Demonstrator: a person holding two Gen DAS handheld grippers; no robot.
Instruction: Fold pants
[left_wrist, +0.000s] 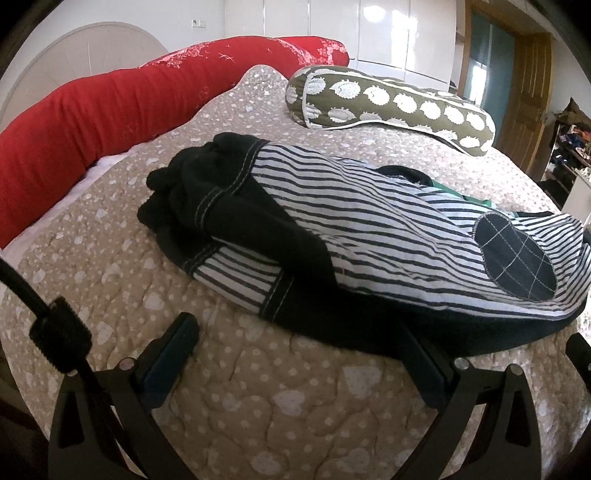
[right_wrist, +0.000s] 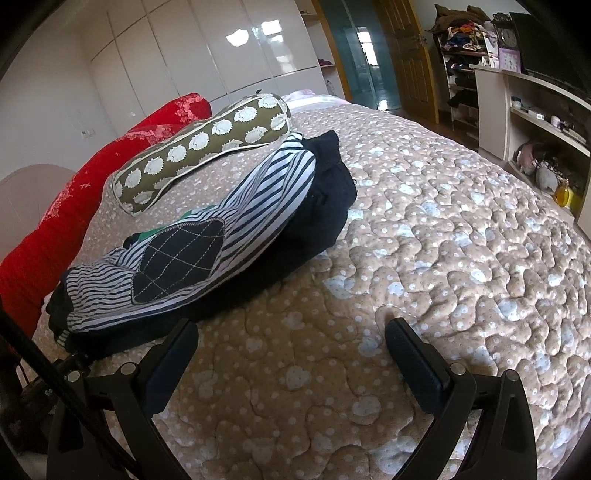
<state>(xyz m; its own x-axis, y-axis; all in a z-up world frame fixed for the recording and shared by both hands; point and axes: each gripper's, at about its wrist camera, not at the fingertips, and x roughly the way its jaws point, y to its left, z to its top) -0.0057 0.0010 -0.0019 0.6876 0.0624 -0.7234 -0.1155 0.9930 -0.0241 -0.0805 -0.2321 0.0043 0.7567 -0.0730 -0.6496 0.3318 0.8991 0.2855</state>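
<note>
Black-and-white striped pants (left_wrist: 354, 206) with black lining, cuffs and a dark oval patch lie folded in a bundle on the beige quilted bed (left_wrist: 258, 398). In the right wrist view the pants (right_wrist: 236, 221) lie ahead and to the left. My left gripper (left_wrist: 299, 332) is open, low over the quilt, just in front of the bundle's near black edge; its right finger sits against that edge. My right gripper (right_wrist: 291, 332) is open and empty over the quilt, its left finger beside the bundle's near edge.
An olive bolster with white hedgehog print (left_wrist: 391, 103) lies behind the pants. A long red pillow (left_wrist: 92, 118) runs along the headboard side. White wardrobe, a wooden door and cluttered shelves (right_wrist: 535, 122) stand beyond the bed.
</note>
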